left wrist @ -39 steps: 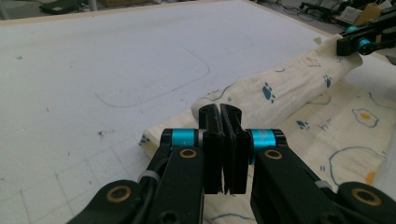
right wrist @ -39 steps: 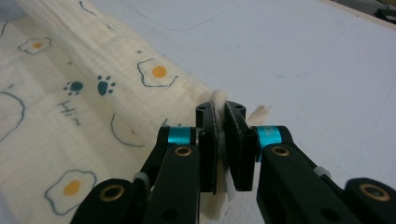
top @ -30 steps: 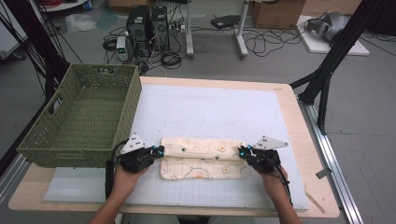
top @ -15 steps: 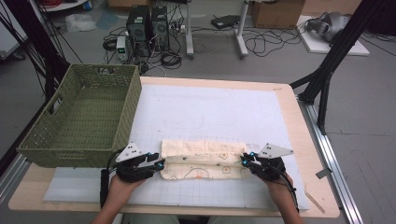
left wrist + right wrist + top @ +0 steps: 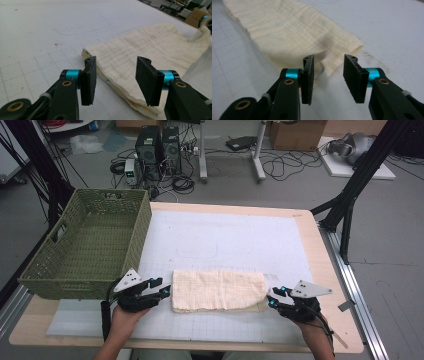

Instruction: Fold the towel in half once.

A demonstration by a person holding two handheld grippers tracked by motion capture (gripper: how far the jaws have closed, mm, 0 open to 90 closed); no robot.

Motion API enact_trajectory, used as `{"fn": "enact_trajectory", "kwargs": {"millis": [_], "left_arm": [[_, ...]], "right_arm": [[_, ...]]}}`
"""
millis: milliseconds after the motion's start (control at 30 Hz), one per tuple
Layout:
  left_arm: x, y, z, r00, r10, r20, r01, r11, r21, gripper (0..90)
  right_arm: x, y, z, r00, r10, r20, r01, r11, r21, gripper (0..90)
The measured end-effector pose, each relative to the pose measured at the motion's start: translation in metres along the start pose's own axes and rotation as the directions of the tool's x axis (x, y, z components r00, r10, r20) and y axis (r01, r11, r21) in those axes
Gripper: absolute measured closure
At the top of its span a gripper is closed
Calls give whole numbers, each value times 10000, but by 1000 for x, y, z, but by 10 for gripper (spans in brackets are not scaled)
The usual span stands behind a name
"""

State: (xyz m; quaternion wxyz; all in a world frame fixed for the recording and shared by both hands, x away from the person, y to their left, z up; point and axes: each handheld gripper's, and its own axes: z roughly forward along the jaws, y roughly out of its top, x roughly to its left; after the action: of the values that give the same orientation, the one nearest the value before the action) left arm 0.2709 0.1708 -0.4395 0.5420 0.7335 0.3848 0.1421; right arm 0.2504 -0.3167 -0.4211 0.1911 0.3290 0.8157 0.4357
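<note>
Left hand-held gripper (image 5: 162,289): jaws spread, nothing between them, parked just off the left end of the folded cloth (image 5: 217,290). Same seen in the left gripper view (image 5: 117,75), pads apart and empty, stacked cloth edge (image 5: 150,50) lying just beyond and between them, not touched. Right hand-held gripper (image 5: 272,298): likewise spread and empty, just off the cloth's right end; in the right gripper view (image 5: 329,75) the rounded fold (image 5: 287,32) sits a little ahead of the open pads.

Changed within the last second: both ends of the cloth were pinched then, one in each hand-held gripper, and a printed inner face showed along its length; now released, pulled back clear of both ends, plain cream face uppermost, top layer laid over the lower one. Bottom layer peeking out slightly at the cloth's near right corner.

Cloth now flat on the white gridded mat (image 5: 225,240) of the worktop (image 5: 320,270), toward its near edge. Green wicker basket (image 5: 87,245) to the cloth's left and farther back, empty as far as visible.

Judged meaning: one lengthwise fold finished and let go. Likely next, either another fold across the cloth's short width or a lift toward the basket; fresh grip needed either way.
</note>
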Motion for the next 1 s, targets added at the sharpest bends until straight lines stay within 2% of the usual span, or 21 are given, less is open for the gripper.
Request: {"fn": "enact_trajectory", "kwargs": {"millis": [133,200,300,367,533,633,667,700,733,767,800,833,933,1000], "left_arm": [[-2,2,5,10000,63,9,-63,9999,81,520],[-3,4,9,9999,103,-10,-103,9998,142,519],[-4,10,15,9998,177,7,-177,9998,107,514],[-4,15,20,9998,188,-32,-187,9997,159,505],[4,24,35,9992,53,-404,-38,9993,375,488],[8,23,40,9982,-56,-595,83,9989,461,489],[9,22,41,9981,-46,-617,78,9986,524,489],[9,21,41,9979,35,-639,3,9983,588,489],[9,20,40,9979,63,-643,-26,9984,566,490],[8,20,40,9979,-1,-642,37,9984,564,491],[9,19,40,9979,43,-651,-2,9980,631,491],[9,19,40,9976,46,-686,-5,9982,603,491],[9,19,40,9973,82,-727,-37,9981,612,490],[9,19,40,9971,67,-755,-23,9983,583,490]], "right_arm": [[-10,-4,-12,9976,588,362,-570,9972,-489,589],[-12,-3,-14,9959,837,348,-812,9943,-686,584],[-14,0,-13,9923,1186,347,-1145,9880,-1034,569],[-14,3,-7,9910,1295,344,-1255,9869,-1012,557],[-15,14,23,9860,1498,729,-1478,9885,-325,578],[-20,17,48,9795,1910,642,-1926,9811,188,587],[-22,17,56,9805,1862,636,-1892,9809,458,603],[-23,17,63,9823,1771,611,-1816,9802,786,653],[-23,17,69,9822,1781,596,-1840,9761,1154,772],[-23,17,73,9869,1481,638,-1554,9790,1317,873],[-23,18,75,9898,1215,740,-1301,9834,1265,877],[-23,21,76,9889,1008,1094,-1142,9857,1241,878],[-25,22,79,9795,950,1776,-1207,9828,1400,865],[-25,22,79,9756,977,1966,-1257,9828,1353,803]]}}
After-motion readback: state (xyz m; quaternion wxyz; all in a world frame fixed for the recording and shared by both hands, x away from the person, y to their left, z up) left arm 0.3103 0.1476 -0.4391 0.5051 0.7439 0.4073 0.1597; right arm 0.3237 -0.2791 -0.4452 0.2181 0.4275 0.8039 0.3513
